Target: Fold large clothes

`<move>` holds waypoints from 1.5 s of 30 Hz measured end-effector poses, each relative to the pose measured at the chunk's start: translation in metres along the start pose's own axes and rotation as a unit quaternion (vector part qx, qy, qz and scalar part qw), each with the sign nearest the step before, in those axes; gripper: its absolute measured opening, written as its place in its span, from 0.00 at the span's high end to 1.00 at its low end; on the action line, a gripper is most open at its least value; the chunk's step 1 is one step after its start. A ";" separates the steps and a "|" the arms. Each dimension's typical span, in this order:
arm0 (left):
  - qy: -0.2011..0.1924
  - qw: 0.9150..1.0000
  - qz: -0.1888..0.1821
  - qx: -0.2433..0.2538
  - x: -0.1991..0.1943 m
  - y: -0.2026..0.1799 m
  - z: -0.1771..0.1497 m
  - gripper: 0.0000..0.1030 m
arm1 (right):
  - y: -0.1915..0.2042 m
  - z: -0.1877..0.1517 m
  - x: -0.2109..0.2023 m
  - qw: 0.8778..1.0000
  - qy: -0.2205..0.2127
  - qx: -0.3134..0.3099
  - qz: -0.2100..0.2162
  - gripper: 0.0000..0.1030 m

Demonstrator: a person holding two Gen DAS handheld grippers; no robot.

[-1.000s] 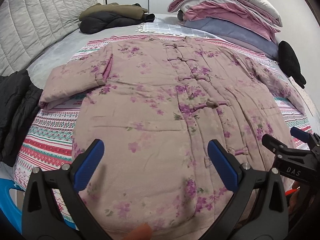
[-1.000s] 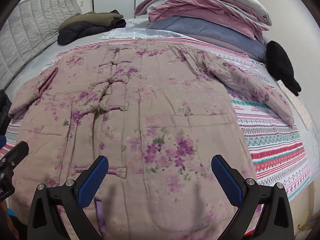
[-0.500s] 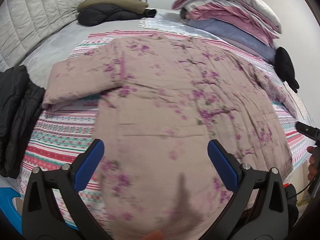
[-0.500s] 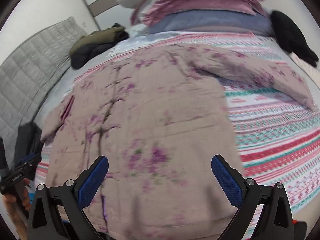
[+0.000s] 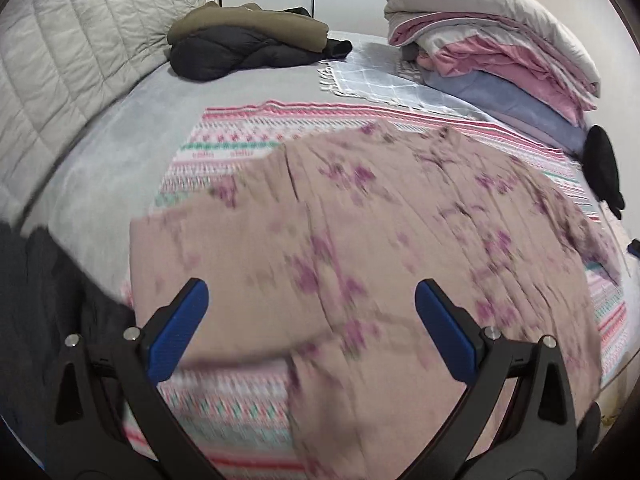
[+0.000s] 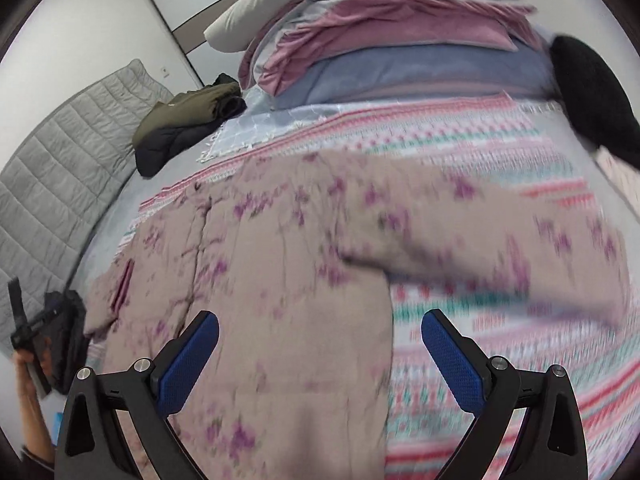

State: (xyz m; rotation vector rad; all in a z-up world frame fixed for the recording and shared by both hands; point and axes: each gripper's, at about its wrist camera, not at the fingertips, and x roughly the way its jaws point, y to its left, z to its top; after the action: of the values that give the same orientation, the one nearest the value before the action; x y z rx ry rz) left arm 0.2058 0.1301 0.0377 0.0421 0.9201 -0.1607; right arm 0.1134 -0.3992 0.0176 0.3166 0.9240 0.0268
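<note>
A large pink floral padded coat (image 5: 360, 240) lies spread flat, front up, on a striped blanket (image 5: 248, 140) on the bed. My left gripper (image 5: 312, 320) is open and empty above the coat's left sleeve (image 5: 192, 248). My right gripper (image 6: 320, 352) is open and empty above the right side of the coat (image 6: 280, 280), where its right sleeve (image 6: 500, 248) stretches out to the right. The left gripper also shows at the left edge of the right wrist view (image 6: 28, 328), held in a hand. Both views are blurred by motion.
A stack of folded quilts (image 5: 500, 48) stands at the back right. A green and a black jacket (image 5: 248, 40) lie at the back. Dark clothing (image 5: 40, 300) lies at the left bed edge, a black item (image 5: 604, 168) at the right. A quilted headboard (image 5: 80, 40) runs along the left.
Both grippers have moved apart, from over the coat's hem outward: the left one to the left sleeve side, the right one to the right sleeve side. Both stay open.
</note>
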 end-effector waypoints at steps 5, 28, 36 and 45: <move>0.027 0.999 -0.010 0.041 0.084 0.017 0.060 0.00 | 0.009 0.073 0.068 1.000 0.006 -0.029 0.003 0.01; 0.061 0.995 -0.075 0.014 0.242 0.027 0.107 0.55 | 0.001 0.157 0.321 0.983 0.121 -0.113 -0.080 0.08; -0.060 0.998 -0.012 0.003 0.195 -0.008 0.096 0.83 | 0.028 0.131 0.251 0.991 0.005 -0.081 -0.110 0.87; -0.115 0.992 0.039 0.018 0.207 -0.038 0.144 0.73 | 0.040 0.158 0.206 0.963 -0.130 -0.086 -0.218 0.87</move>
State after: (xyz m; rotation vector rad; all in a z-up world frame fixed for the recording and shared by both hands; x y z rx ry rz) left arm 0.4362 0.0528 -0.0384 0.0918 0.6852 -0.1069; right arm 0.3672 -0.3691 -0.0436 -0.0507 0.7068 -0.3317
